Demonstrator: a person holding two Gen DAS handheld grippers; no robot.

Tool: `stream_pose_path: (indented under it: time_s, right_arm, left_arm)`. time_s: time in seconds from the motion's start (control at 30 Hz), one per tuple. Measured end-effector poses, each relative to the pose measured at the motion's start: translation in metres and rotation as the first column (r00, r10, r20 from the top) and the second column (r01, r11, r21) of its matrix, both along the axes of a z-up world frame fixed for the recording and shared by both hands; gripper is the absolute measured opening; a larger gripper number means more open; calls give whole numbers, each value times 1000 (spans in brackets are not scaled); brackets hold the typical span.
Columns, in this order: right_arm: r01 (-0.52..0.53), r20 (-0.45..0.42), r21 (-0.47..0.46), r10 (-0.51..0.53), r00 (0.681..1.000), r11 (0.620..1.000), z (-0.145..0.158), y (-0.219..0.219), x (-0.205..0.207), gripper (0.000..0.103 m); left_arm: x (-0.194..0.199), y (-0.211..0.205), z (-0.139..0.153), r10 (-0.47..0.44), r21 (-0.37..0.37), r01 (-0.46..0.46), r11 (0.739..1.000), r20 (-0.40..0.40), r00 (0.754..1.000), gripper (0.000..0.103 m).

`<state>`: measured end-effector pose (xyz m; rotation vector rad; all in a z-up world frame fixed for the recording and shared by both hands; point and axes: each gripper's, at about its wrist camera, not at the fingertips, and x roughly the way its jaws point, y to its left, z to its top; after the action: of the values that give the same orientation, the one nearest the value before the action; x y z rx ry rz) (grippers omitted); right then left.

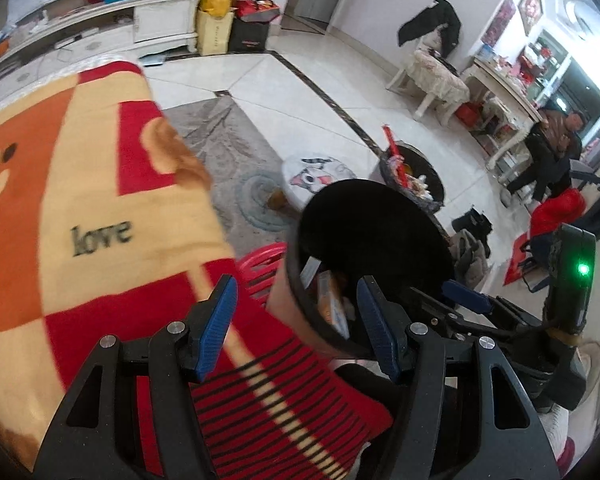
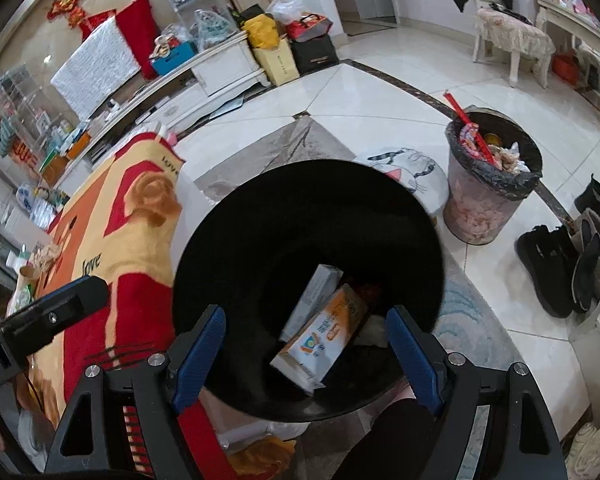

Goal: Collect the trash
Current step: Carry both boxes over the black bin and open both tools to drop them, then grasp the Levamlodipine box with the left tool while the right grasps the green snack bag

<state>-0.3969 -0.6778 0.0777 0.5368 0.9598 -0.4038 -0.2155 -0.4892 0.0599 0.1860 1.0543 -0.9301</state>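
A black round bin (image 2: 300,208) stands beside the blanket-covered table. Inside it lie an orange-and-white carton (image 2: 328,332) and a grey-white box (image 2: 312,296). My right gripper (image 2: 306,312) hangs open directly over the bin's mouth, and nothing is between its blue pads. My left gripper (image 1: 298,280) is open too, over the near-left rim of the bin (image 1: 372,216), where the orange carton (image 1: 332,300) shows. Its pads hold nothing. In the left wrist view, one blue pad (image 1: 466,296) of the right gripper shows by the bin's right side.
A blanket with the word "love" (image 1: 100,200) covers the table at left. On the floor beyond are a cat-print round stool (image 2: 412,172), a full lined waste bin (image 2: 492,176) and dark boots (image 2: 560,260). A red plastic stool (image 1: 260,268) sits under the table edge. A person (image 1: 552,152) sits far right.
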Motion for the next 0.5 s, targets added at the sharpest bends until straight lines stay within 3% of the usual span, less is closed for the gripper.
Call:
stream_pose_path:
  time_s: [0.5]
  right_arm:
    - [-150,41,-10,150,988,989,20,73,39,80]
  left_arm:
    - [18,98,22,156,11,-157,988,70,985,61]
